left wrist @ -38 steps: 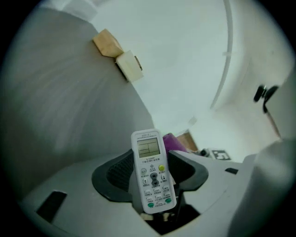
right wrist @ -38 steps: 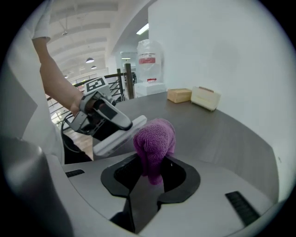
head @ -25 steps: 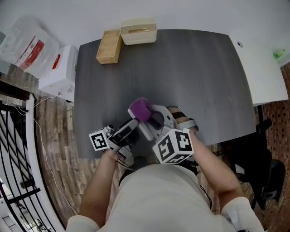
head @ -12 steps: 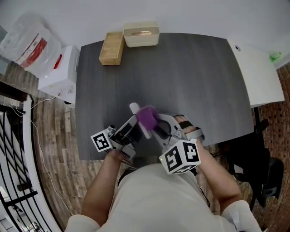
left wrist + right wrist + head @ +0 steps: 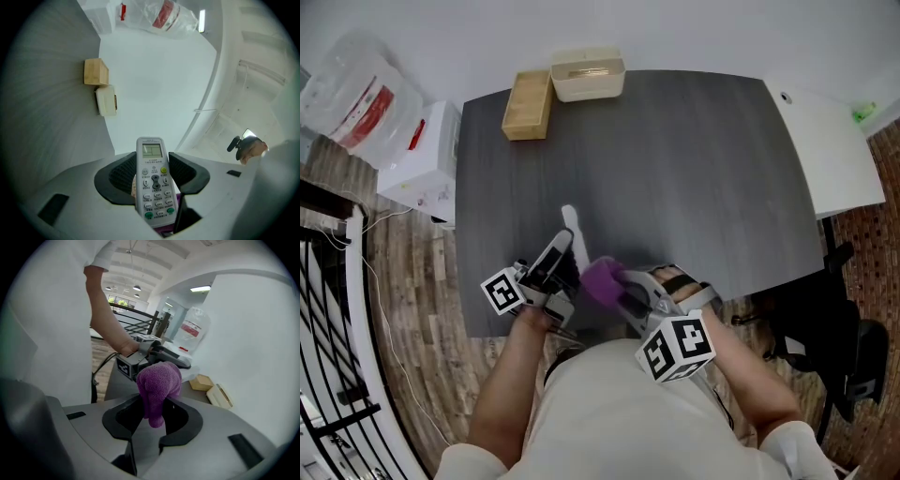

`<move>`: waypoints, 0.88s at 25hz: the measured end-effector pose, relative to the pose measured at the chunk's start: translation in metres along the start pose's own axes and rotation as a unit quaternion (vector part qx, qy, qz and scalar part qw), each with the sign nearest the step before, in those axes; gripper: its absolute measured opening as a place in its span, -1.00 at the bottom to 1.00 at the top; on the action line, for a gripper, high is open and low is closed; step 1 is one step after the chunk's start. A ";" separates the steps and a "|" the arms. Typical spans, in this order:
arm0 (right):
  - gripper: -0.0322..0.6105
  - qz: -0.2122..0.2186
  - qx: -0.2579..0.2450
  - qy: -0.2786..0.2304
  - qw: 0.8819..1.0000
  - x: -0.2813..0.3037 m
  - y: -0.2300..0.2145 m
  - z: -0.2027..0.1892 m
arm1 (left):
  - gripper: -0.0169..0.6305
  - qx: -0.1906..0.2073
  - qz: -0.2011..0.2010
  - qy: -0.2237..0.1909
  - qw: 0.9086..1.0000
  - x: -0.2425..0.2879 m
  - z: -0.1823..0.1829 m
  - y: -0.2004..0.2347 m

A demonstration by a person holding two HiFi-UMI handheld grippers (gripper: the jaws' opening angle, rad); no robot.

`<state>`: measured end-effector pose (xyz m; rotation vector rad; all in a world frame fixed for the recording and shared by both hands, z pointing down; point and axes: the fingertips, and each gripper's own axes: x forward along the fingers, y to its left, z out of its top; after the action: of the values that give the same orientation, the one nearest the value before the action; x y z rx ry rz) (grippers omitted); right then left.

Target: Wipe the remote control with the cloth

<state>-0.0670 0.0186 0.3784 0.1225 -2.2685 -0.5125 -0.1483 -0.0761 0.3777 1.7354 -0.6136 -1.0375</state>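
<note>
The left gripper (image 5: 555,270) has its jaws closed partway on the remote (image 5: 153,180), pads pressing both long sides of its button half. The right gripper (image 5: 152,416) pinches the bunched purple cloth (image 5: 158,380) between nearly closed jaws, and most of the wad stands out past the tips. Both are held over the near edge of the dark grey table (image 5: 694,169), close to the person's body, with the right gripper angled in toward the left one. A white desk (image 5: 825,150) butts against the table's right side. On the wooden floor to the left sit a clear plastic bag (image 5: 356,89) with red print and a white carton (image 5: 422,155). At the table's far left corner a wooden box (image 5: 528,103) lies just beside a cream box (image 5: 587,70). The remote is white, tilted upward, and its screen end points away from the person, clear of the jaws. The cloth sits just right of the left gripper's jaws, by the remote's lower end. A sliver of purple shows under that end in the left gripper view, but I cannot tell whether the two touch.
</note>
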 end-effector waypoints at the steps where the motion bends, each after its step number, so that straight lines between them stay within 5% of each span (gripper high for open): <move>1: -0.55 0.022 0.003 -0.001 1.000 -0.001 0.008 0.000 | -0.29 0.005 0.003 0.005 1.000 -0.001 0.001 0.001; 6: -0.55 0.065 0.029 -0.010 0.997 -0.006 0.020 -0.003 | -0.30 0.048 0.014 0.045 0.998 0.001 0.003 -0.003; 9: -0.55 0.041 0.034 -0.001 0.999 -0.013 -0.001 -0.012 | -0.30 0.140 0.046 0.116 0.982 0.001 -0.007 -0.007; 11: -0.55 0.004 0.041 0.006 0.999 -0.021 -0.026 -0.019 | -0.30 0.236 0.067 0.189 0.951 0.001 -0.021 -0.014; 13: -0.55 -0.052 0.046 0.011 0.998 -0.030 -0.062 -0.022 | -0.30 0.323 0.073 0.260 0.907 0.002 -0.039 -0.021; 17: -0.55 -0.138 0.017 0.005 0.990 -0.037 -0.120 -0.004 | -0.30 0.435 0.067 0.343 0.830 0.003 -0.068 -0.030; 20: -0.55 -0.115 -0.034 0.014 0.993 -0.020 -0.120 0.009 | -0.30 0.476 0.072 0.367 0.796 0.005 -0.077 -0.029; 22: -0.55 -0.088 -0.067 0.023 0.994 -0.010 -0.105 0.013 | -0.30 0.486 0.082 0.370 0.788 0.005 -0.075 -0.026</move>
<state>-0.0774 -0.0710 0.3219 0.2645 -2.1826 -0.7462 -0.0828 -0.0332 0.3635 2.6714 -0.8070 0.2587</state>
